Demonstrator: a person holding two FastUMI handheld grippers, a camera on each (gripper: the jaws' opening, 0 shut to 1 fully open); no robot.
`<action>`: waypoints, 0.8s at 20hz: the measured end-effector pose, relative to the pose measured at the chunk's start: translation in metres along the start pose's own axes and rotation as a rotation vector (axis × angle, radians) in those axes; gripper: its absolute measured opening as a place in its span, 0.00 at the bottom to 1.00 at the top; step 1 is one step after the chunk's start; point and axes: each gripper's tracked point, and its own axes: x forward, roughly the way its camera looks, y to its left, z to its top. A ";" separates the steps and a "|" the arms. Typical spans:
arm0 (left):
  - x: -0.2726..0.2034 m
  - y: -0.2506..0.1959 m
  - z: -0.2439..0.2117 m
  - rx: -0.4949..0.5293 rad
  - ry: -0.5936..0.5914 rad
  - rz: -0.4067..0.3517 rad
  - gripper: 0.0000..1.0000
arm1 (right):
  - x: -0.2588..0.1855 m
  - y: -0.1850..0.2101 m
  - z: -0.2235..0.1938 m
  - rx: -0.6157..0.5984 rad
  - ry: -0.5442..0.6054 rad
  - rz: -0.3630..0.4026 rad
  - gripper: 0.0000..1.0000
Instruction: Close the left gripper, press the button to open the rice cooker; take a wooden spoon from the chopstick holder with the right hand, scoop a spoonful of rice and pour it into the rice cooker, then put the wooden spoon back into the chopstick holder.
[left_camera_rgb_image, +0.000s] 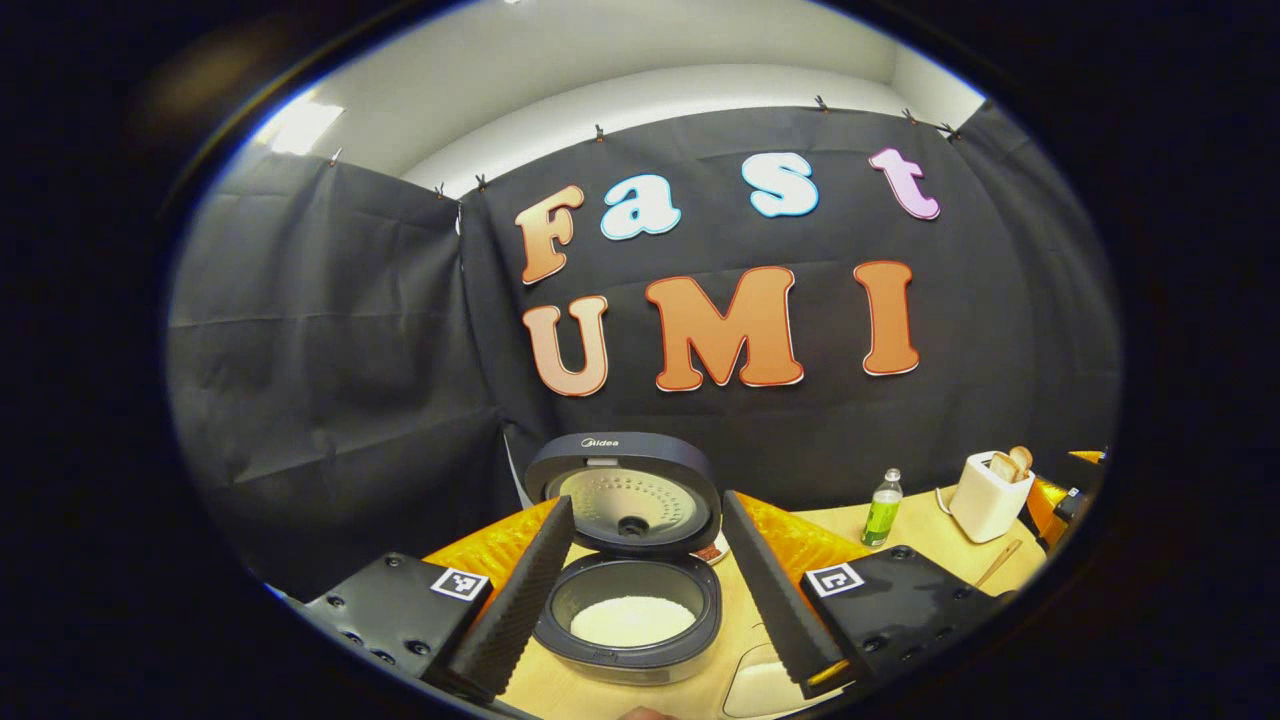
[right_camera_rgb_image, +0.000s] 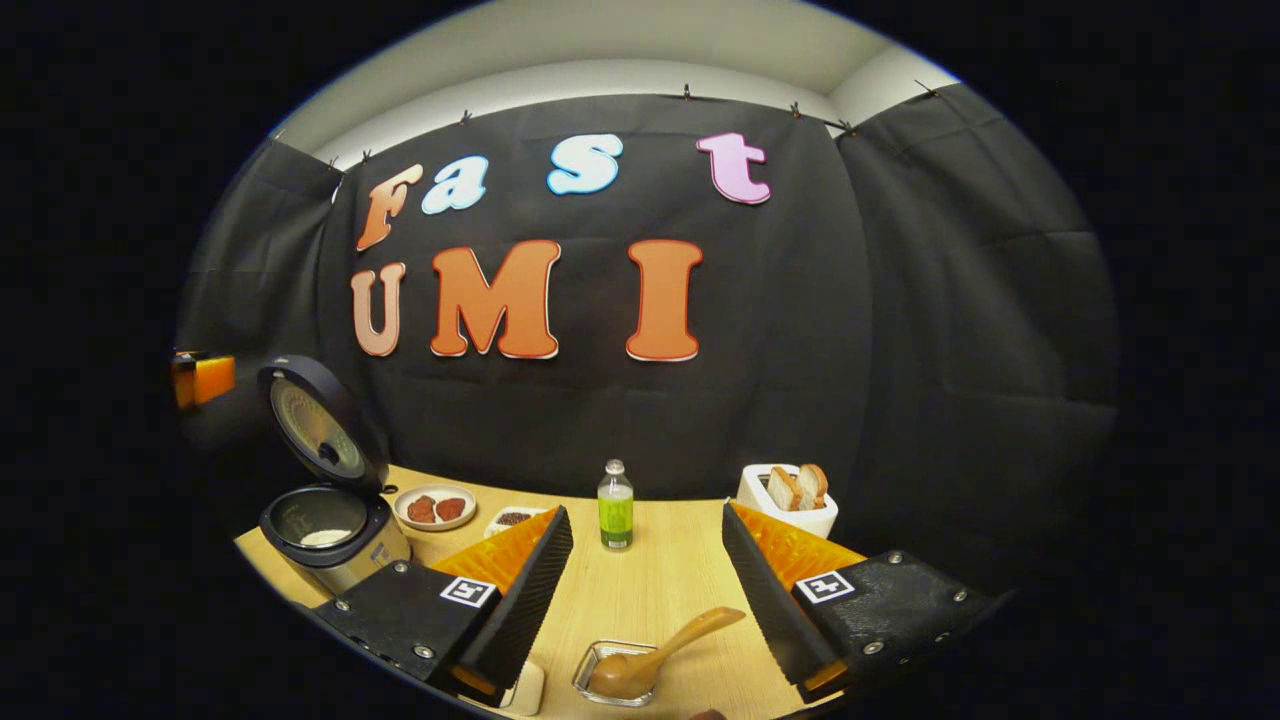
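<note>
Rice cooker (left_camera_rgb_image: 630, 560) stands lid-up on surface (right_camera_rgb_image: 640, 590), white rice inside. Both hand-held grippers, left (left_camera_rgb_image: 645, 590) and right (right_camera_rgb_image: 640, 600), released, jaws wide, grasping nothing. Wooden spoon (right_camera_rgb_image: 655, 655) rests in small glass dish (right_camera_rgb_image: 610, 680) between right fingers. Return to chopstick holder apparently remains.

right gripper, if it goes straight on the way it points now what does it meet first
Probably the green bottle, standing upright between the open fingers of the right gripper. The wooden spoon lies nearer but lower, likely beneath the line; depth is unclear.
</note>
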 end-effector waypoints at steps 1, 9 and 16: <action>-0.003 -0.004 -0.001 0.008 0.004 -0.001 0.96 | 0.003 -0.005 -0.009 0.010 0.021 -0.004 0.93; -0.022 -0.028 -0.007 0.079 0.012 0.017 1.00 | 0.020 -0.033 -0.114 0.139 0.304 -0.049 0.94; -0.032 -0.031 -0.011 0.113 0.035 0.047 0.94 | 0.048 -0.031 -0.169 0.248 0.468 -0.050 0.91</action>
